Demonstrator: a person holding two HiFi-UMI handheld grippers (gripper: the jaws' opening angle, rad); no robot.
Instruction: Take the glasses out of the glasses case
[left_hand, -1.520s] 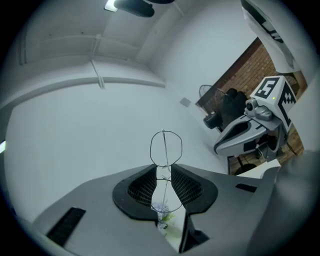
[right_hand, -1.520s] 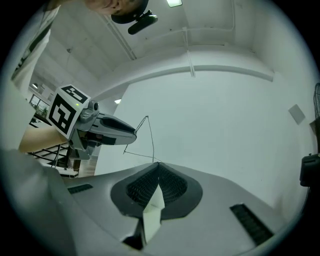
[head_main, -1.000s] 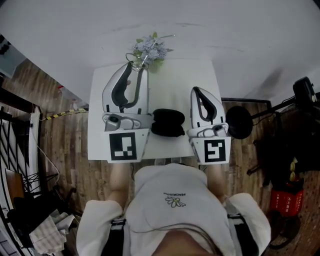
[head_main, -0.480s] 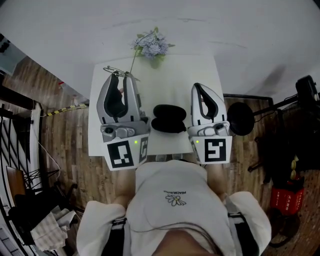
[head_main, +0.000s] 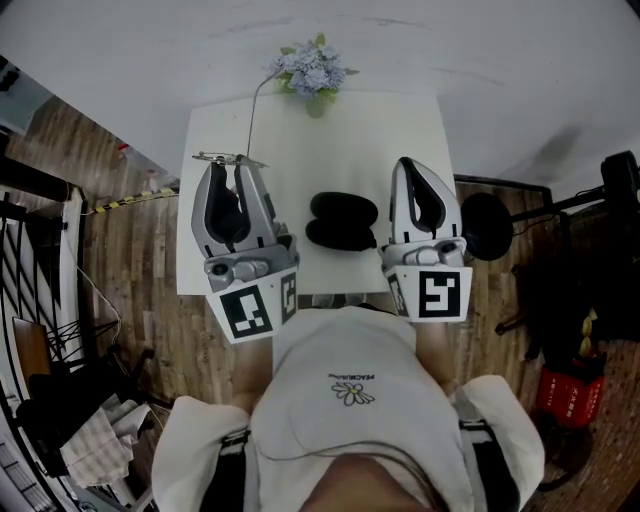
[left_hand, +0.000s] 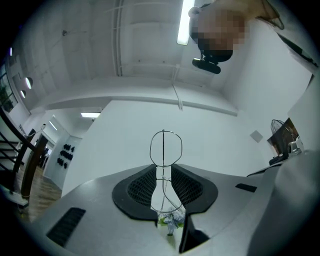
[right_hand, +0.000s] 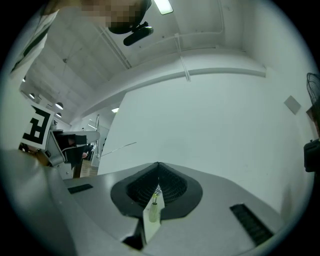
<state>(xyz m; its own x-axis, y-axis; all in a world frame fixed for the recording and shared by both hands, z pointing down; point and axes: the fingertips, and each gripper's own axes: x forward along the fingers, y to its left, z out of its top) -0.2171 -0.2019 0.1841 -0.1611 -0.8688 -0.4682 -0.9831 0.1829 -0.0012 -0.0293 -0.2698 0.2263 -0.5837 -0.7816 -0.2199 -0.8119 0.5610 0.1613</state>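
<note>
Nearest: pinching thin wire glasses (left_hand: 163, 150) in left gripper (head_main: 230, 168), fingers closed on the metal just below one lens rim, with that rim sticking out past the tips. Holding them above the left part of the table (head_main: 400, 130), clear of the case. Keeping right gripper (right_hand: 158, 163) empty, fingertips pressed together, just right of the black case (head_main: 342, 220). Looks open, lying flat between both grippers, apart from each.

Farther back: flowers (head_main: 313, 68) at the far table edge, with one long temple arm of the glasses running up toward them and ending close by; cannot tell if touching.

Risks, judged from here:
- Could swivel or slide out of the pads: tiny contact on thin wire, most of the frame hanging outside the grip.
- Could bend the frame if squeezed harder to stop that.
- Could snag the loose temple arm on the flowers and tip them if swung farther back.
- Could drop off the left table edge if released too near it.
- Could shove the case if the right gripper drifts inward.
</note>
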